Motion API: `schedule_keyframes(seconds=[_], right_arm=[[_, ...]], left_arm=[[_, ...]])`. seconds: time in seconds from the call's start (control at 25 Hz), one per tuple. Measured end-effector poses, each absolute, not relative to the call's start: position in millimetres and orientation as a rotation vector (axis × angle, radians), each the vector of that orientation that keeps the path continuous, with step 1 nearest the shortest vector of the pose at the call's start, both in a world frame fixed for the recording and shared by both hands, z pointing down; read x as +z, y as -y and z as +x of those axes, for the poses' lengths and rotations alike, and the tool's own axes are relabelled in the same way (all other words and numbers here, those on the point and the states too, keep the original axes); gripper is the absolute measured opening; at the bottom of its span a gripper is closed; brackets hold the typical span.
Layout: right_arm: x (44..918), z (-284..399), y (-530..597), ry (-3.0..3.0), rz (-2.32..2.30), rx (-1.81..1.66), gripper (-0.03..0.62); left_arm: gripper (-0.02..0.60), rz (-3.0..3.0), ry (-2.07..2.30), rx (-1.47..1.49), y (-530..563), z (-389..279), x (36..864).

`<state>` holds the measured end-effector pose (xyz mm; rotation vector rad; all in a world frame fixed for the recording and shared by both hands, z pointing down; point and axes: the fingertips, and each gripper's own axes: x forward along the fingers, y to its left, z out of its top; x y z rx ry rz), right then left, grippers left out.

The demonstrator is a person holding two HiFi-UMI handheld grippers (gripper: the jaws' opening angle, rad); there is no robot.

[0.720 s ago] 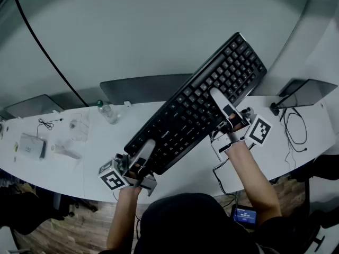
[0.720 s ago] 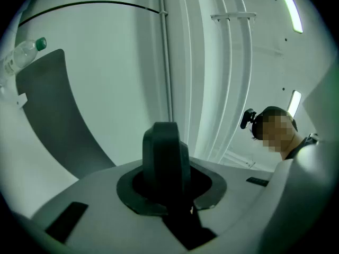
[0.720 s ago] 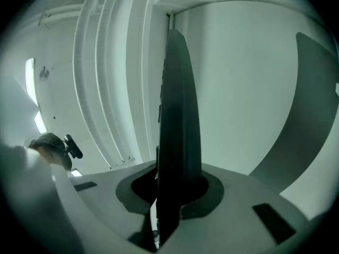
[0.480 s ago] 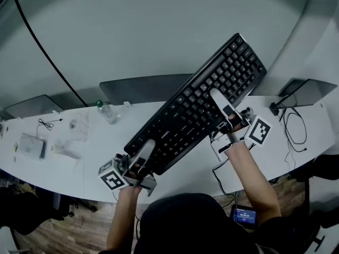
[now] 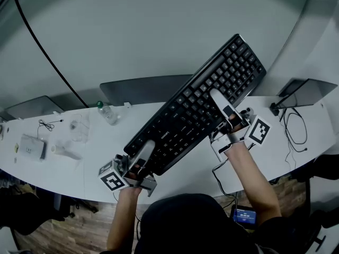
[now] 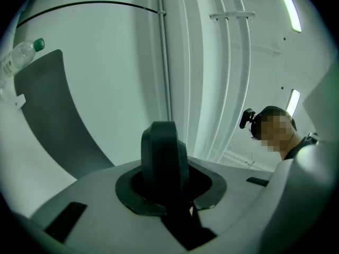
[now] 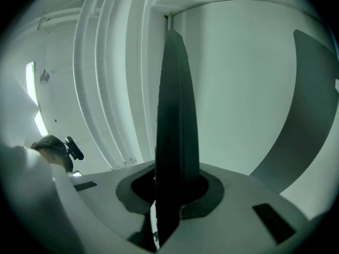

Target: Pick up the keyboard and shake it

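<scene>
A black keyboard hangs in the air above the white desk, slanting from lower left up to upper right, keys facing me. My left gripper is shut on its lower left end. My right gripper is shut on its near long edge, right of the middle. In the left gripper view the keyboard's edge stands as a dark slab between the white jaws of the left gripper. The right gripper view shows the keyboard edge-on, rising out of the right gripper.
A water bottle stands at the desk's back left, with small items and a thin cable further left. Grey partition panels line the back edge. Black cables lie at the right. The person's head is in the left gripper view.
</scene>
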<state>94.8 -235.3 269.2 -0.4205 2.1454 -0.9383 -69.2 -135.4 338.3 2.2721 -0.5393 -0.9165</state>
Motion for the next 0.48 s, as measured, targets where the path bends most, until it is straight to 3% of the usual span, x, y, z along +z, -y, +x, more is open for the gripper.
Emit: schedule_keyframes(seconds=[0.48], right_arm=[[265, 93, 234, -2.184, -0.407, -0.921, 0.078]], left_arm=[[0.112, 2.341, 0.57, -0.905, 131, -68, 351]])
